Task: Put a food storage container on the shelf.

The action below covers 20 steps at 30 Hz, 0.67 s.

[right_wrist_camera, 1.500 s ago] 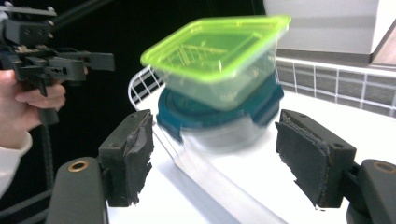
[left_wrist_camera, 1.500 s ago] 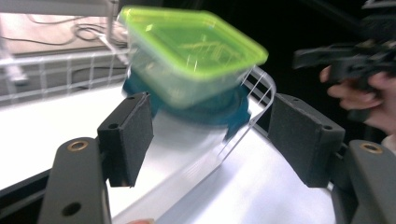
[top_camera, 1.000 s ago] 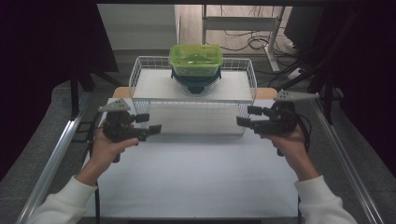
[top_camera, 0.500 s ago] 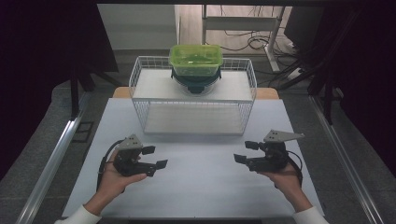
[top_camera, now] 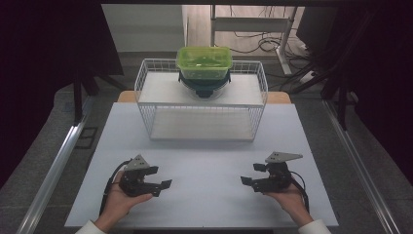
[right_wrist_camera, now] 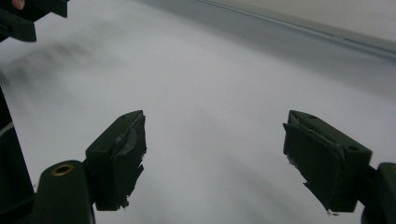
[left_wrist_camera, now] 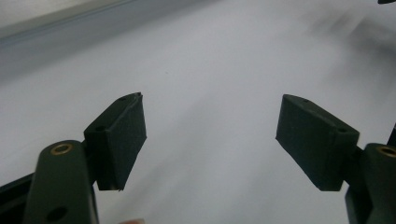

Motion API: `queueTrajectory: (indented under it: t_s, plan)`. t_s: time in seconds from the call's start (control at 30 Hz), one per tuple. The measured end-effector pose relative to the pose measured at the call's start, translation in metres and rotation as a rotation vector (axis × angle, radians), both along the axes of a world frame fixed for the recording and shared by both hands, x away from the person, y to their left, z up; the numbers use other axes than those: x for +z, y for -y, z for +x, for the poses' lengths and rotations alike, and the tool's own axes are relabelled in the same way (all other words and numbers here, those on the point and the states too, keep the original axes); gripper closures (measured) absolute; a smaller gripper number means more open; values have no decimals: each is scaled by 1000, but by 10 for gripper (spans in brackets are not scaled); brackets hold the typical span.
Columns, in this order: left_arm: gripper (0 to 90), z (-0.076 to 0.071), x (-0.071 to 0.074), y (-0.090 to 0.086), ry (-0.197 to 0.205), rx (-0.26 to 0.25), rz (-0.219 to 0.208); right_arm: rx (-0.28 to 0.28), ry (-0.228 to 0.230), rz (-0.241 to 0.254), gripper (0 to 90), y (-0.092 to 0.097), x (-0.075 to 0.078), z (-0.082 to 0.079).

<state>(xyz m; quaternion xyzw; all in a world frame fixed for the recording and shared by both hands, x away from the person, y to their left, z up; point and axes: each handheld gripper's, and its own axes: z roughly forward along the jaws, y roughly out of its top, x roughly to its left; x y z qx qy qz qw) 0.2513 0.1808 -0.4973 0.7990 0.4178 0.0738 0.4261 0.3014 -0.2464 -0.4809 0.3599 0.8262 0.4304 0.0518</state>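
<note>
Near the table's (top_camera: pixel 204 161) front left corner, the left gripper (top_camera: pixel 163 184) is held low over the smooth white surface, its black jaws spread and just opened further, nothing between them. At the back edge, a white wire basket (top_camera: pixel 146 87) is set, with a translucent green lidded box (top_camera: pixel 204 62) stacked on a dark bowl (top_camera: pixel 203 86) inside. Near the front right corner, the right gripper (top_camera: pixel 247 175) is likewise spread, just widened, empty. Nothing is placed between grippers and basket.

Bright, evenly lit white table (top_camera: pixel 204 165), dark surroundings; both gripper views blurred farther off.
</note>
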Motion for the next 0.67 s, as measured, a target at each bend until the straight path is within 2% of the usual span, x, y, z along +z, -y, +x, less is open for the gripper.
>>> queueTrajectory:
  t_s: [0.07, 0.17, 0.67]
  plan:
    - [239, 2, -4, 2, -3, 2, 12, -3, -23, -1, 201, -1, -4, 1]
    - [236, 3, -7, 3, -4, 7, 30, -15, -33, -10, 199, -2, -9, 1]
    - [228, 7, -8, 1, 1, 29, 23, -35, 18, -29, 187, -1, -7, -2]
